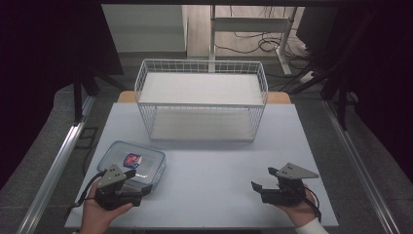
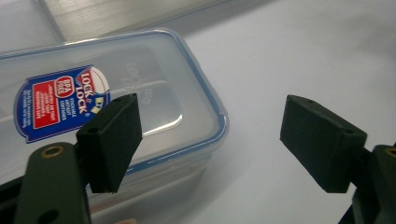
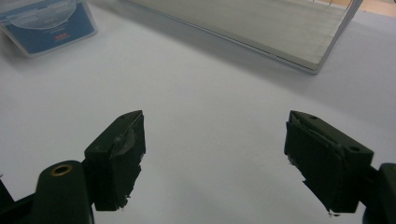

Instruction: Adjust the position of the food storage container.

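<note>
Looking down from the high view, I held my left gripper (image 1: 139, 181) wide open at the container (image 1: 131, 163), at seven o'clock on the worktop (image 1: 214, 165). My left gripper view showed one jaw over its lid. My right gripper (image 3: 212, 158) gaped empty.

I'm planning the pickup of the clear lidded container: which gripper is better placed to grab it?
Left. The left gripper is open right at the container, one jaw over its lid; the right gripper sits across the table.

The container lid's (image 2: 116, 93) sticker (image 2: 60, 102) reads "LOCK & LOCK" and, apparently, "BPA FREE".
</note>
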A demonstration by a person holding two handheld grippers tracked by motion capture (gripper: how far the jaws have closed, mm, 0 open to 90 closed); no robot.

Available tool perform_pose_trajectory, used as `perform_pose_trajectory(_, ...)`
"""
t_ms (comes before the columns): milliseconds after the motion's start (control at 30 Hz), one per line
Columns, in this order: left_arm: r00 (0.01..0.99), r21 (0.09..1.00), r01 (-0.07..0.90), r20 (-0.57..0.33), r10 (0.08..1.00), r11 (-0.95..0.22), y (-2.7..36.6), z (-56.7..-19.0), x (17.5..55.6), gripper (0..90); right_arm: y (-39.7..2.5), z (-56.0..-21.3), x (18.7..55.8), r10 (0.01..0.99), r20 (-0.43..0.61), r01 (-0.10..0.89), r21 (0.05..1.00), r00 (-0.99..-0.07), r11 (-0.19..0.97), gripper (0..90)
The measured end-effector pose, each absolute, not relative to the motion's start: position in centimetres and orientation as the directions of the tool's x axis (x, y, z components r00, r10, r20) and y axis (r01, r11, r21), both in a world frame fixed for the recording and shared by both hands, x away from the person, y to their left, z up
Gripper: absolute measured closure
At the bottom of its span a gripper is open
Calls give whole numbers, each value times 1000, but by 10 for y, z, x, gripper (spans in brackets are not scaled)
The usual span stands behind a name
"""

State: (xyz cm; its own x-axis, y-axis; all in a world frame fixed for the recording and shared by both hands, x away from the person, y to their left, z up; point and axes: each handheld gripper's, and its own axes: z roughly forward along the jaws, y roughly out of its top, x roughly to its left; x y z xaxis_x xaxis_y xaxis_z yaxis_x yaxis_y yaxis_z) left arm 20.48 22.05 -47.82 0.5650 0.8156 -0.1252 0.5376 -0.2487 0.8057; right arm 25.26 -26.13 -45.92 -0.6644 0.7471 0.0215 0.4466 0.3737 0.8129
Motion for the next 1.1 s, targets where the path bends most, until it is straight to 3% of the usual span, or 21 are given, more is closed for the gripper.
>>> perform_pose_trajectory(800,566,813,529,-125,815,-243,220,-467,208,177,-260,-460,241,743,-12,437,802,-669,407,212)
perform_pose_trajectory(1100,541,815,540,-142,829,-212,242,-450,217,174,-261,-461,244,746,-8,441,802,-666,403,214)
